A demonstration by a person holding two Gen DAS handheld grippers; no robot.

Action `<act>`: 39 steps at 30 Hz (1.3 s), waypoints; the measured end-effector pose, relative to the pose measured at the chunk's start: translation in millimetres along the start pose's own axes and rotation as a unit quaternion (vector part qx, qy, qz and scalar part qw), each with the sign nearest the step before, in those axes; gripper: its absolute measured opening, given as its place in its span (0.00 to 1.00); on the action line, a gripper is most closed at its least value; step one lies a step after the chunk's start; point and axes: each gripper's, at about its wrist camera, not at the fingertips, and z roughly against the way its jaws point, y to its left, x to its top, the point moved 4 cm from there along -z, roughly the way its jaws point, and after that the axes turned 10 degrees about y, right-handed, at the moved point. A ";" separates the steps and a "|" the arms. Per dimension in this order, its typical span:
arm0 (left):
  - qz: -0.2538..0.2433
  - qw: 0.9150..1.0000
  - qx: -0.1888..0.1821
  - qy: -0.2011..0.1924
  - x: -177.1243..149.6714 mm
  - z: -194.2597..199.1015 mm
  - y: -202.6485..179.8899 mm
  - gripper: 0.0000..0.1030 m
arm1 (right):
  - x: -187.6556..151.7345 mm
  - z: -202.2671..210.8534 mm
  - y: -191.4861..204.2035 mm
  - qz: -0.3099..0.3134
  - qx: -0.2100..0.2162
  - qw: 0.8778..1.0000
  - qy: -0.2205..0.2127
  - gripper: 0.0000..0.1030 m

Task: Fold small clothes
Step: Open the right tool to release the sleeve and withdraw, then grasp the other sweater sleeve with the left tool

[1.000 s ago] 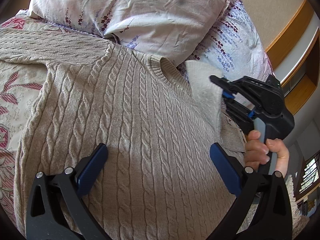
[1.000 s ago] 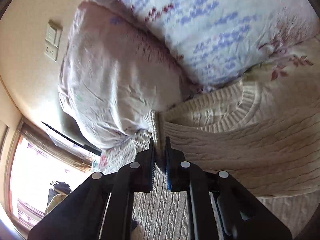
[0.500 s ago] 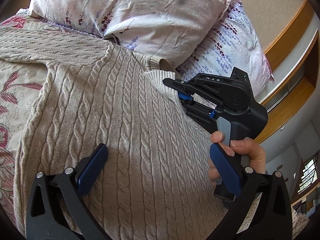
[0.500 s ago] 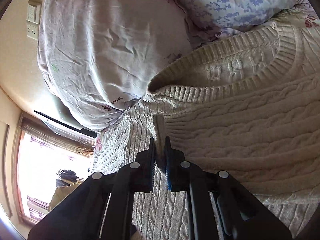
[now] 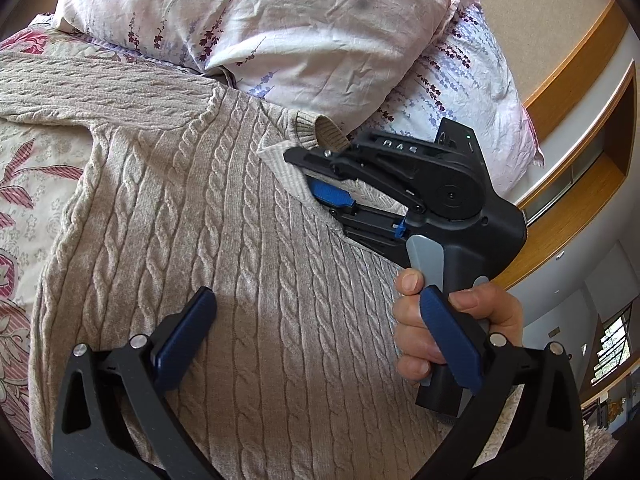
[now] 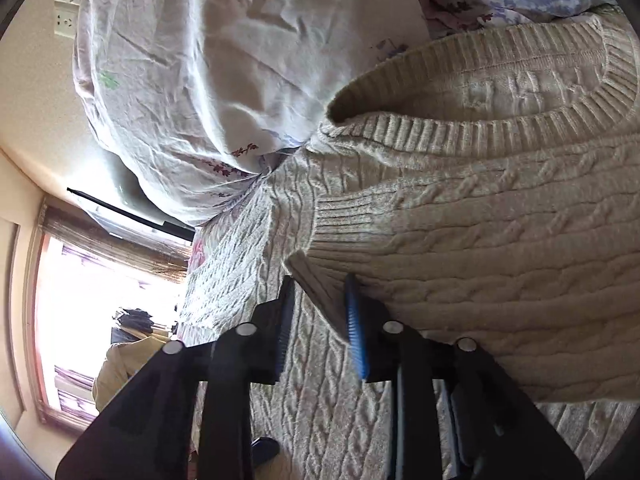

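A beige cable-knit sweater (image 5: pixel 224 240) lies spread on the bed, its ribbed collar (image 6: pixel 480 136) toward the pillows. In the left wrist view a hand (image 5: pixel 424 332) holds my right gripper (image 5: pixel 314 184) low over the sweater's right shoulder. The right gripper (image 6: pixel 320 312) is opening its jaws. A folded flap with a ribbed edge (image 6: pixel 316 284) sits loosely between the parted pads and rests on the sweater's body. My left gripper (image 5: pixel 320 320) hovers wide open over the sweater's chest with nothing between its fingers.
Two floral pillows (image 5: pixel 280 28) (image 5: pixel 460 92) lie just beyond the collar. A floral bed cover (image 5: pixel 24 184) shows at the left. A wooden ledge (image 5: pixel 580 140) runs along the wall at the right. A bright window (image 6: pixel 80 320) lies behind the bed.
The right gripper carried the flap from the sweater's right edge inward over its body and lowered it, then parted its jaws. The left gripper stayed where it was.
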 end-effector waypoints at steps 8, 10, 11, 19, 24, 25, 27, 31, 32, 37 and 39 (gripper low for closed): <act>0.051 0.998 0.008 -0.031 20.5 57.6 37.9 0.98 | -25.4 -2.6 29.8 0.028 0.033 0.998 0.042 0.87; 0.091 0.993 0.038 -0.071 35.9 84.5 70.6 0.98 | -34.8 13.2 25.6 0.036 0.031 0.998 0.028 0.90; 0.113 0.988 0.050 -0.089 43.5 96.8 88.6 0.98 | -40.3 21.6 23.5 0.043 0.026 0.999 0.019 0.92; 0.238 0.962 0.094 -0.096 85.3 128.8 182.7 0.98 | -66.9 54.5 22.6 0.106 0.038 0.993 -0.032 0.99; 0.294 0.950 0.053 -0.088 96.9 127.7 201.6 0.88 | -75.3 55.2 19.8 0.119 0.046 0.991 -0.032 0.99; 0.300 0.949 0.052 -0.086 99.0 125.9 203.8 0.83 | -78.6 59.3 17.5 0.122 0.044 0.991 -0.030 0.99; 0.306 0.946 0.058 -0.086 104.0 123.6 207.5 0.76 | -80.3 56.9 17.0 0.122 0.045 0.991 -0.028 0.99; 0.327 0.938 0.057 -0.095 113.0 124.6 221.9 0.61 | -80.6 60.3 16.5 0.121 0.057 0.990 -0.034 0.99; 0.335 0.935 0.055 -0.099 114.0 125.5 225.7 0.56 | -80.4 61.9 16.4 0.121 0.059 0.990 -0.037 0.99; 0.360 0.925 0.071 -0.100 113.3 129.2 239.8 0.29 | -79.9 67.0 16.2 0.117 0.077 0.989 -0.039 0.99; 0.367 0.923 0.067 -0.098 113.7 130.0 243.9 0.25 | -80.8 68.6 18.2 0.120 0.082 0.989 -0.037 0.99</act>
